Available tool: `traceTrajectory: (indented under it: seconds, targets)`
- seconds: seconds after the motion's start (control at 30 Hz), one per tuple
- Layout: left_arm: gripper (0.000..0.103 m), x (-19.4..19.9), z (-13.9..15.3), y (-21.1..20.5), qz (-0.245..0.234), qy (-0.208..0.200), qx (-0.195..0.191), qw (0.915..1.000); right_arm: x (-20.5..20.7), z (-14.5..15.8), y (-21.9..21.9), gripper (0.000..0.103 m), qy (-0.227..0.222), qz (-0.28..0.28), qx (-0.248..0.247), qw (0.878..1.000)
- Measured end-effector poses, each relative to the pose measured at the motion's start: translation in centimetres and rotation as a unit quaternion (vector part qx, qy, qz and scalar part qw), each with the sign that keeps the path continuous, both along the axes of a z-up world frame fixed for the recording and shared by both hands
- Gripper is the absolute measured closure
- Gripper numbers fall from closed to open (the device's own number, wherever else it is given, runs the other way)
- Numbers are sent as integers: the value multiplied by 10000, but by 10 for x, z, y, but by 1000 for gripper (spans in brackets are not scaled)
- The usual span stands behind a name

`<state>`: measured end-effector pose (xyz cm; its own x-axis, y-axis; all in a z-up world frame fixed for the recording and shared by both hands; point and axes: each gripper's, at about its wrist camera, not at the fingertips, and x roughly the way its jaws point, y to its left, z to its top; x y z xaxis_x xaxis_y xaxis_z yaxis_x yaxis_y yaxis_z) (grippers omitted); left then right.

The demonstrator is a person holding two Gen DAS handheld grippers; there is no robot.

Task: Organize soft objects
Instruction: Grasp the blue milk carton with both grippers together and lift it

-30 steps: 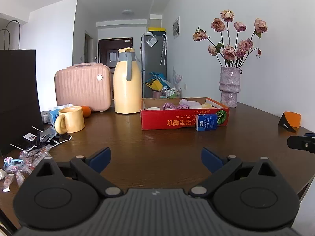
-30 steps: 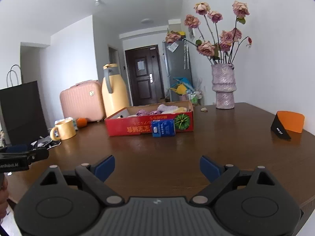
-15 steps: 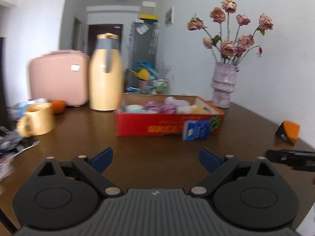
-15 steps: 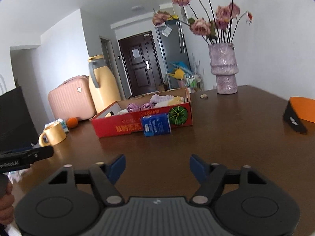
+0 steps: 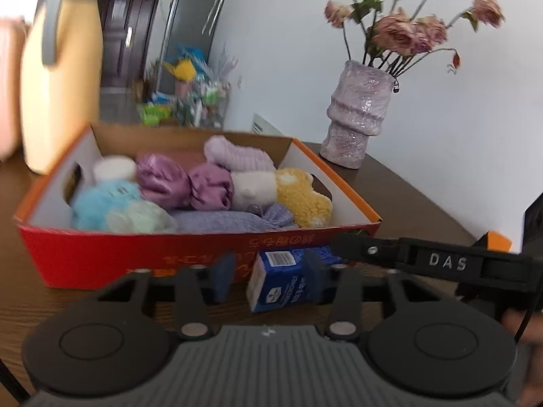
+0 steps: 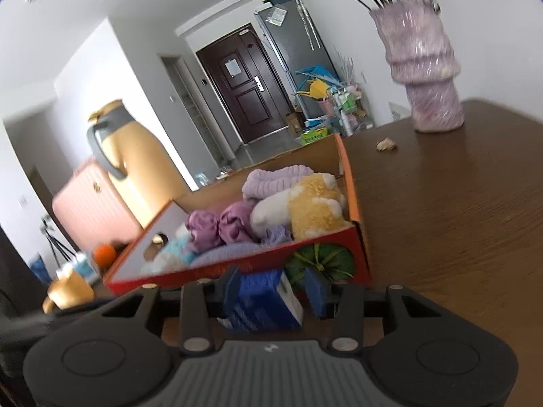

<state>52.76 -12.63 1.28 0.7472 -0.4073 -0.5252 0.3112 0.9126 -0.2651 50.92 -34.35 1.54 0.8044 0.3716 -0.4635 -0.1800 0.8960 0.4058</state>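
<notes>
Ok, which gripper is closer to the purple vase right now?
Right. The right gripper sits in front of the box's vase end; the left gripper is beside it, farther from the vase. Both jaws are closing, the blue carton between them.

This is a lived-in home, seen from a dark wooden dining table [image 6: 458, 210]. A purple vase [image 5: 358, 115] of dried roses [image 5: 407, 30] stands by the white wall, with a yellow thermos jug [image 6: 135, 166] and a pink suitcase [image 6: 91, 210] at the table's far side. Beyond, a hallway leads to a dark front door [image 6: 244, 91] beside a grey refrigerator [image 6: 295, 54], with household clutter heaped at its foot.
</notes>
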Motion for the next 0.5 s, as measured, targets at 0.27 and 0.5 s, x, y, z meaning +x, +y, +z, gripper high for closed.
traceTrajectory:
  seconds: [0.27, 0.5]
  targets:
    - [83, 10, -15, 1, -142, 350, -382, 9986, 30, -31, -7, 81, 244, 149, 760, 9967]
    - [83, -80, -10, 8, -287, 288, -251, 9989, -10, -19, -2, 81, 125, 505, 248, 9983]
